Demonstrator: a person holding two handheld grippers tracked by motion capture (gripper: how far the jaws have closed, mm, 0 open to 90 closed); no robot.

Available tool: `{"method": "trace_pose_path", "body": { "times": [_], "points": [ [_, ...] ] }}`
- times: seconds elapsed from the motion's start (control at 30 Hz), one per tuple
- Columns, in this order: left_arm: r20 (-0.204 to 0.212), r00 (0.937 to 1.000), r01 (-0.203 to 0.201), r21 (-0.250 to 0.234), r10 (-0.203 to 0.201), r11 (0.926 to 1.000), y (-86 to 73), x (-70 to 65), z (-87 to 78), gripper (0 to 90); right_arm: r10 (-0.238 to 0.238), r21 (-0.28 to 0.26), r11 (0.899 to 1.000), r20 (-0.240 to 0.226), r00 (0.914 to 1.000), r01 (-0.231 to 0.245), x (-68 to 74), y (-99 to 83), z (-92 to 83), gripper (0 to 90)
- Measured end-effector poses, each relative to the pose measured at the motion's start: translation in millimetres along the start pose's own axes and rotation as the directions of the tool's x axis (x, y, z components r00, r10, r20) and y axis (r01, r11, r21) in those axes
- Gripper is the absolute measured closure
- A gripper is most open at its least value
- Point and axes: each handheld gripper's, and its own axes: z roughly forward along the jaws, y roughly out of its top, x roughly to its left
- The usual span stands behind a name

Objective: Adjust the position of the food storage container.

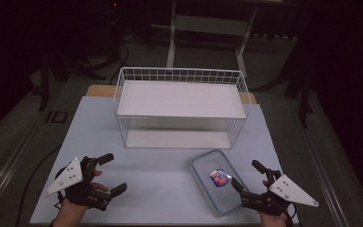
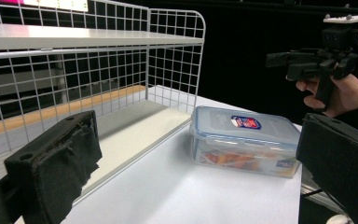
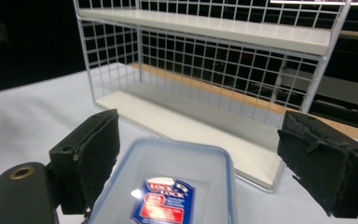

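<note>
A clear lidded container (image 1: 216,180) with a red-and-blue label lies flat on the pale surface (image 1: 160,184), just in front of the white wire shelf rack (image 1: 179,106) and toward its right end. The right hand-held gripper (image 1: 249,178) sits at the container's near right corner, jaws spread wide; in the right gripper view they stand either side of the lid's near end without pressing on it. The left hand-held gripper (image 1: 109,172) rests well to the left of the container, in front of the rack's left end, jaws likewise wide with nothing between them. In the left gripper view orange contents show through the container's wall (image 2: 244,144)
</note>
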Motion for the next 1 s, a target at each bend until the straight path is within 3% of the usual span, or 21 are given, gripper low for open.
{"method": "trace_pose_path", "body": {
  "times": [0.17, 0.63, 0.93, 1.0],
  "points": [
    [0.016, 0.9997, -0.018, -0.006, 0.018, 0.9998, 1.4, -2.4, -0.2, 0.0, 0.022, -0.017, 1.0, -0.02, 0.9996, -0.022, 1.6, 5.1, -2.7, 12.6],
    [0.02, 0.9996, -0.021, 0.011, 0.021, 0.9997, -0.2, -0.3, 1.1, 0.0, 0.011, 0.046, 0.999, -0.021, 0.9997, -0.01, -0.7, 7.9, -3.8, 12.7],
    [0.029, 0.9995, -0.013, 0.017, 0.013, 0.9998, -0.3, 0.2, 2.1, 0.0, 0.014, 0.054, 0.998, -0.044, 0.9989, -0.012, -5.9, 8.6, -3.8, 12.5],
    [0.029, 0.9995, -0.013, 0.017, 0.013, 0.9998, -0.4, 0.3, 2.1, 0.0, -0.001, 0.061, 0.998, -0.015, 0.9999, 0.002, -6.5, 9.1, -5.9, 12.9]
  ]
}}
